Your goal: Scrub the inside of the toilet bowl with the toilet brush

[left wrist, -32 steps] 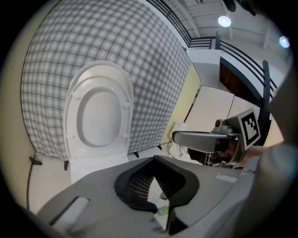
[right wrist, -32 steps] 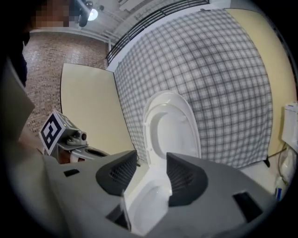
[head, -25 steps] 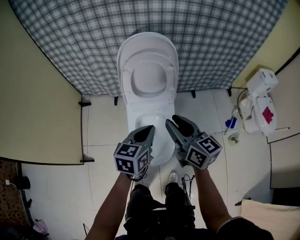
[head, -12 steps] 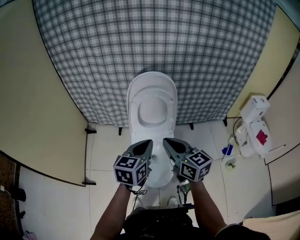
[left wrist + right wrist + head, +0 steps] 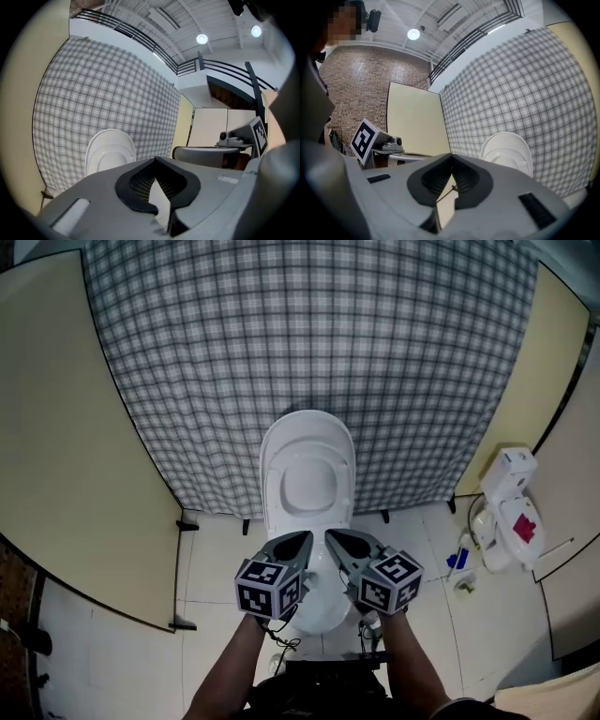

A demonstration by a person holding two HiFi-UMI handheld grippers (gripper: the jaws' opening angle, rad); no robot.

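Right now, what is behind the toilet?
A grey checked cloth hangs right behind the toilet, whose lid stands raised in front of it. Cream panels flank it. Whatever lies behind the cloth is covered; no cistern shows.

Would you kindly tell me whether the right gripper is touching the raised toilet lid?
Apart. The right gripper view shows the shut right gripper well short of the toilet lid.
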